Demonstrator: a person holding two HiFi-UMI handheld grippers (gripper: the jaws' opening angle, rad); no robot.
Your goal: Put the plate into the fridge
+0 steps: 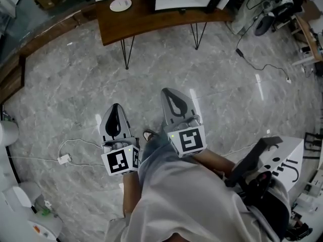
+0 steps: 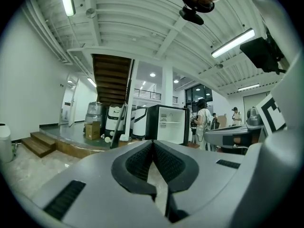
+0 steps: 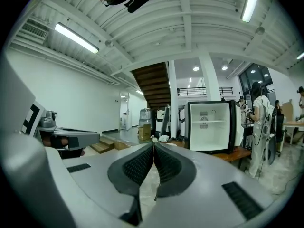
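Hovering above the marble floor (image 1: 75, 84), left tool (image 1: 116, 107) and right tool (image 1: 170, 92) are pressed together, empty; plate (image 1: 120, 4) on desk (image 1: 151, 19) at eleven o'clock, open mini fridge (image 3: 211, 126) ahead.

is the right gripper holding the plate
No, the right gripper has its jaws shut together with nothing between them, while the plate lies on the table.
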